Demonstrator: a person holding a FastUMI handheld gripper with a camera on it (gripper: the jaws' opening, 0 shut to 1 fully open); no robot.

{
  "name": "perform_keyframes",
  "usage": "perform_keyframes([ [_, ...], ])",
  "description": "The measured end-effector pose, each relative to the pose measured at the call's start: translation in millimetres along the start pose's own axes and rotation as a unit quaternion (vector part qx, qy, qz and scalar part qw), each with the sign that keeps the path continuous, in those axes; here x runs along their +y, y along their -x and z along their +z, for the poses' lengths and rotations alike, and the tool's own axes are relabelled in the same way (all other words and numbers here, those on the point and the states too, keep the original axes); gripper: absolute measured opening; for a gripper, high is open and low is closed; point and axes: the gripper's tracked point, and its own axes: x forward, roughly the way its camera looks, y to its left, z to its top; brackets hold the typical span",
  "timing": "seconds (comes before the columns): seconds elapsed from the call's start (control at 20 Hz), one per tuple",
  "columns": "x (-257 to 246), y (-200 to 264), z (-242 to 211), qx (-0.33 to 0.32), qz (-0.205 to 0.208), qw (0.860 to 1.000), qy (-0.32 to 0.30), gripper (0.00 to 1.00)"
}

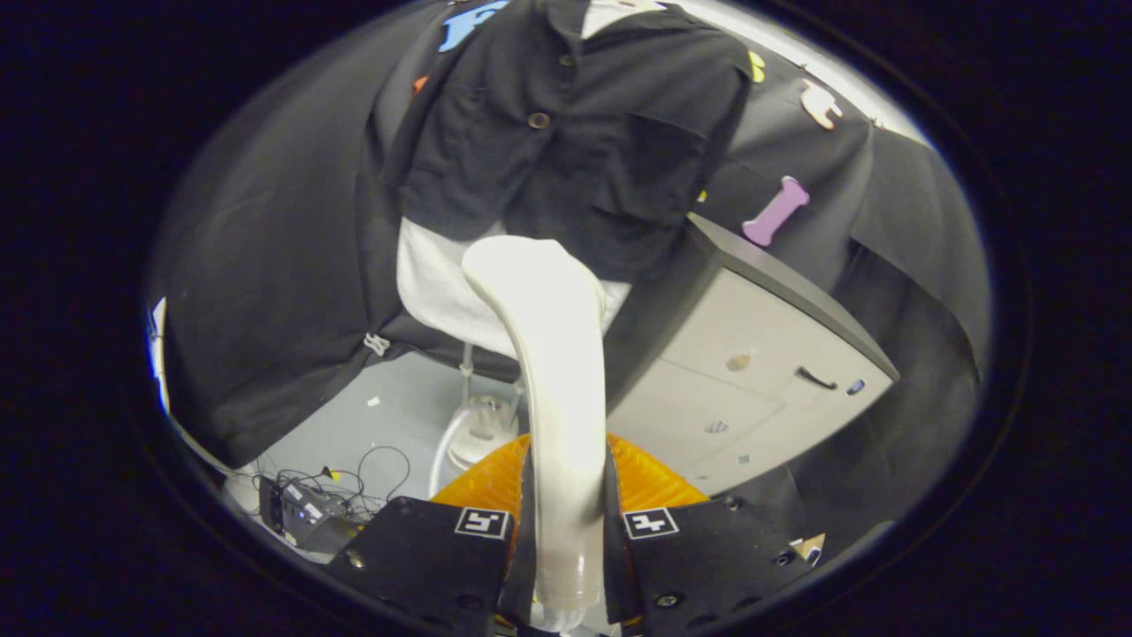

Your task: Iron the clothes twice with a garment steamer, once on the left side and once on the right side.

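A dark button-up shirt (575,141) hangs over a white garment (442,292) in front of the black booth wall. My gripper (566,495) is shut on the white handle of the garment steamer (553,354), both fingers pressing its sides. The steamer's head rises beyond the fingers and sits at the shirt's lower hem, near its middle. Whether the head touches the cloth I cannot tell. A white hose (442,451) runs down to the steamer's base (482,429) on the floor.
A pale cabinet (752,372) with a dark top and a drawer handle stands right of the garment. On the grey floor at the left lie tangled cables and a small box (305,509). The steamer's pole (464,372) rises behind the handle.
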Motion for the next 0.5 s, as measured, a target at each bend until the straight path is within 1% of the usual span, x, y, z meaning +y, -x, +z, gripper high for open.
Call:
perform_keyframes([
  [0.3,-106.6,50.2,-59.8,0.02,-0.023,0.998,-0.052,0.34],
  [0.5,-157.6,80.4,-97.8,0.03,-0.022,0.996,-0.082,0.34],
])
